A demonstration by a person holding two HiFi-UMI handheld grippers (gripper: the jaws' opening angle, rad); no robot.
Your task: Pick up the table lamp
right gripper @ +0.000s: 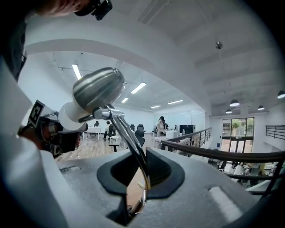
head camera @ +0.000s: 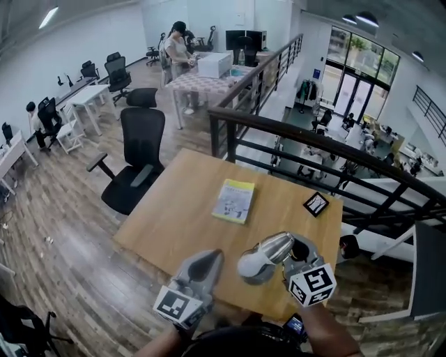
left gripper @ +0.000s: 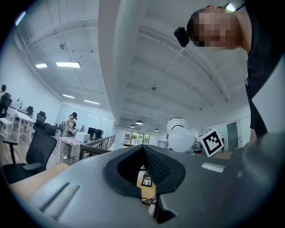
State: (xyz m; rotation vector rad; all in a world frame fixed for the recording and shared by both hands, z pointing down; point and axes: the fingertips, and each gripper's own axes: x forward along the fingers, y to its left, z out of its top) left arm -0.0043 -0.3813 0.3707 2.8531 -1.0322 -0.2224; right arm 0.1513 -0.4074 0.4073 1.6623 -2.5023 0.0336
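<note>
In the head view, we have the table lamp (head camera: 268, 252) lifted off the wooden surface (head camera: 188, 209) in the right claw (head camera: 294, 252), so the pick-up looks essentially done; the left claw (head camera: 203, 263) hangs beside it. In the left gripper view, its ribbed pads (left gripper: 156, 165) meet on nothing, the round white bulb (left gripper: 180, 139) beyond. In the right gripper view, the jaws pinch the thin metal stem (right gripper: 129, 133) below the brushed, bell-shaped shade (right gripper: 99, 88).

A wood-plank floor (head camera: 56, 237) ran under the light wooden desk (head camera: 174, 223), with a black office chair (head camera: 136, 164) just beside it. A black railing (head camera: 313, 136) edged the mezzanine, tall windows (head camera: 359, 77) beyond. Strip lights (head camera: 49, 17) lit white walls (head camera: 42, 63).
</note>
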